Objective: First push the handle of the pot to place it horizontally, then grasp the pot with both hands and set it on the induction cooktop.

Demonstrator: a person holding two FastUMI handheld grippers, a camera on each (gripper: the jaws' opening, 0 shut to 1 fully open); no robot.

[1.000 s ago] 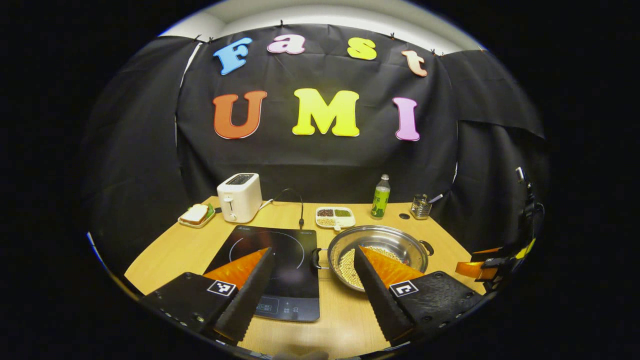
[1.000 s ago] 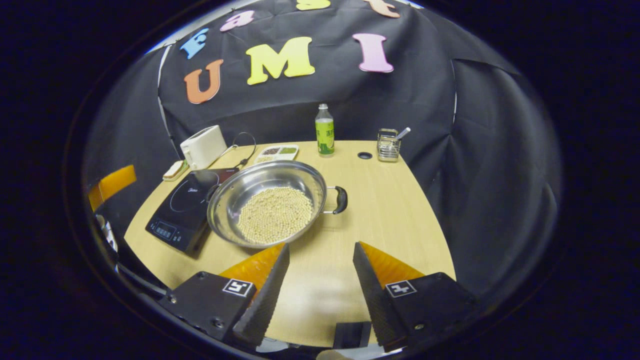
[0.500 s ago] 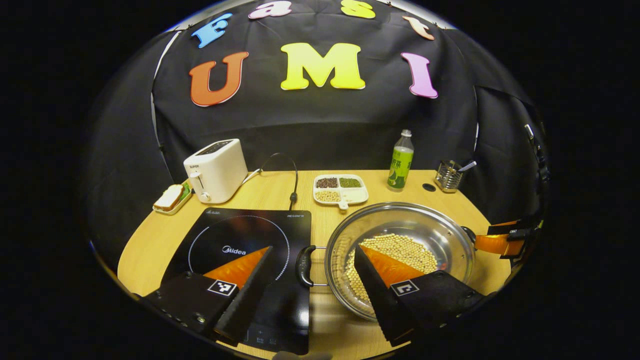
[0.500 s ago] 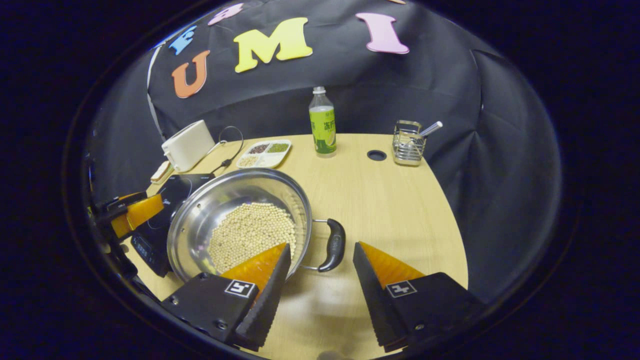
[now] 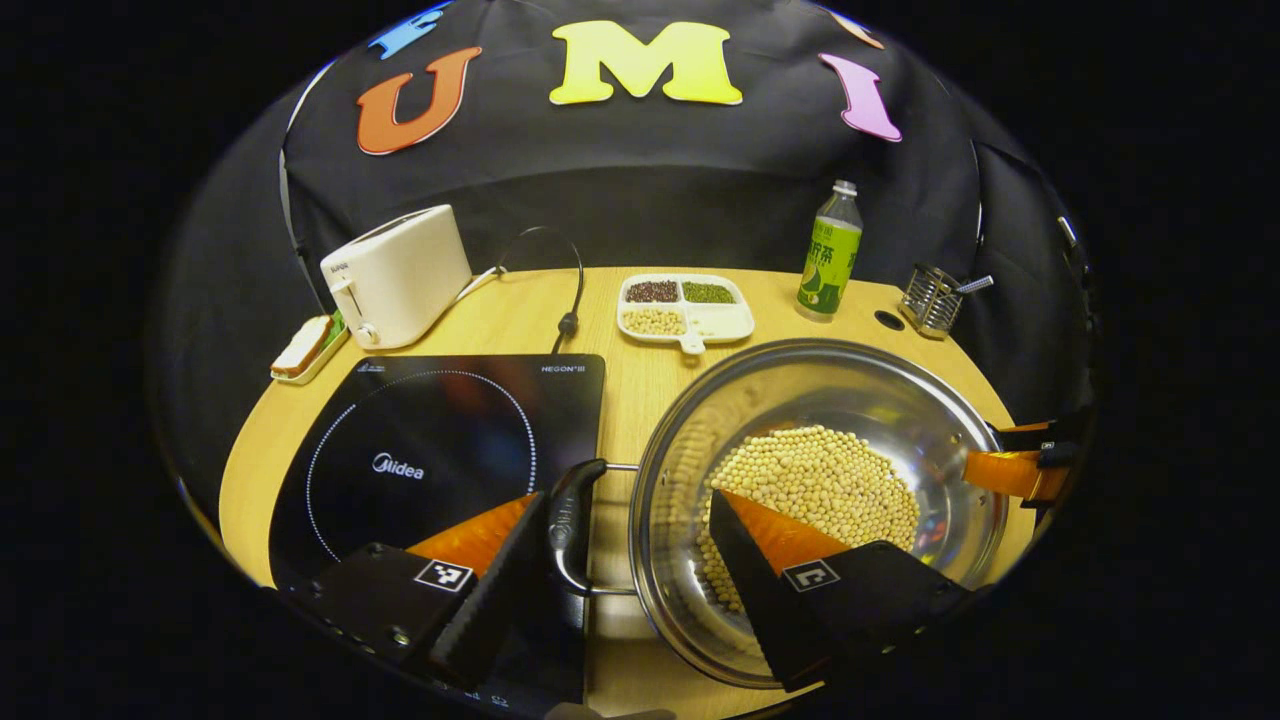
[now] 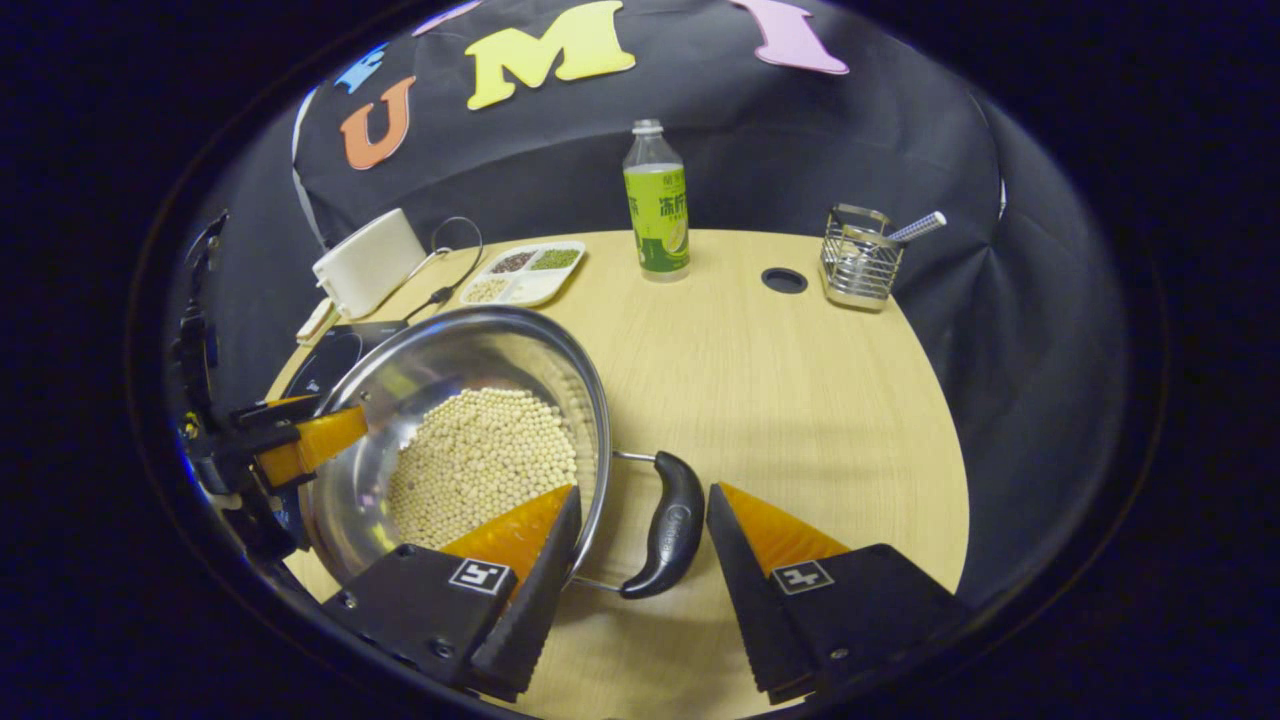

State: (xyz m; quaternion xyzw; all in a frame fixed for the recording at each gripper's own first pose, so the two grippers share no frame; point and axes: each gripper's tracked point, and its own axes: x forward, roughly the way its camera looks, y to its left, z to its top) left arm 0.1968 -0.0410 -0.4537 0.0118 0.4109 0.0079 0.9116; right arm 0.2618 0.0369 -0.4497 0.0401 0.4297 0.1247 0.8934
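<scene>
Steel pot (image 5: 800, 400), shiny, pale beans heaped inside, two black loop handles. It sits lower right in the left gripper view, beside the induction cooktop (image 5: 430, 450). My left gripper (image 5: 625, 545) and right gripper (image 6: 640, 535) each straddle one handle, spread wide, seemingly not touching.

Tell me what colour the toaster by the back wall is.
White; the boxy plastic toaster shows best in the left gripper view.
</scene>
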